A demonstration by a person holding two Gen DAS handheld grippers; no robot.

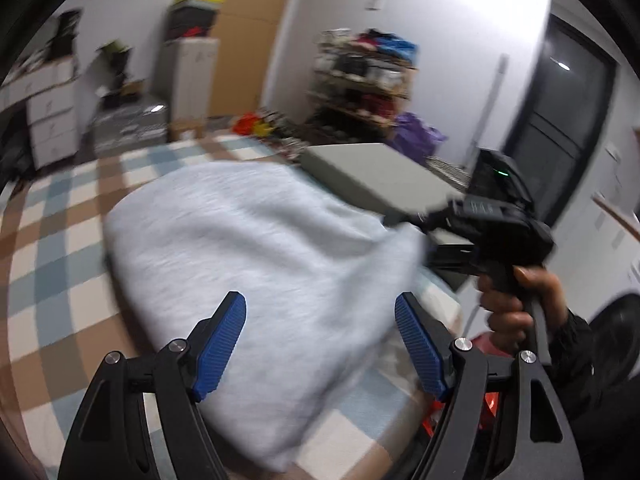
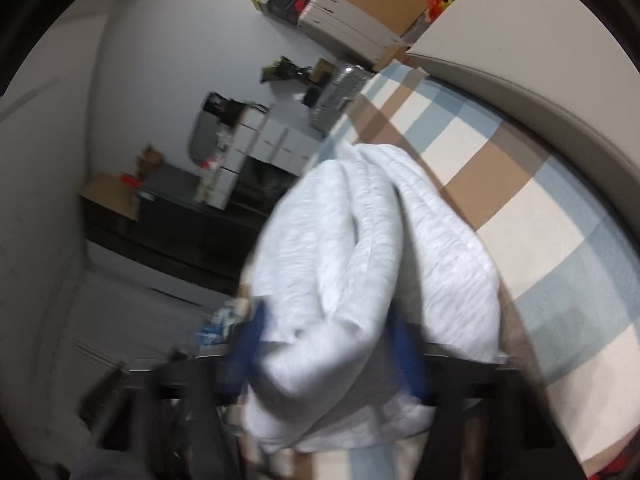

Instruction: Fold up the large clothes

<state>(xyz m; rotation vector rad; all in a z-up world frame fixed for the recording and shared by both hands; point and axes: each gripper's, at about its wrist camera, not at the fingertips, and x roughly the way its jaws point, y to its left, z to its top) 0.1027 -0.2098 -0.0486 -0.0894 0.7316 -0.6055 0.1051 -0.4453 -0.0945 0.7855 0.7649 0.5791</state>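
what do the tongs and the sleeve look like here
The left tongs have black angular arms with silver round bolts and ribbed blue pads. The right tongs are a black boxy body with a small green light and a pistol-style handle. The person's hand emerges from a black sleeve.

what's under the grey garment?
The checked bedcover shows all round the grey garment, which lies on it; whatever sits beneath its middle is covered. The right gripper has its jaws clamped on a bunched edge.
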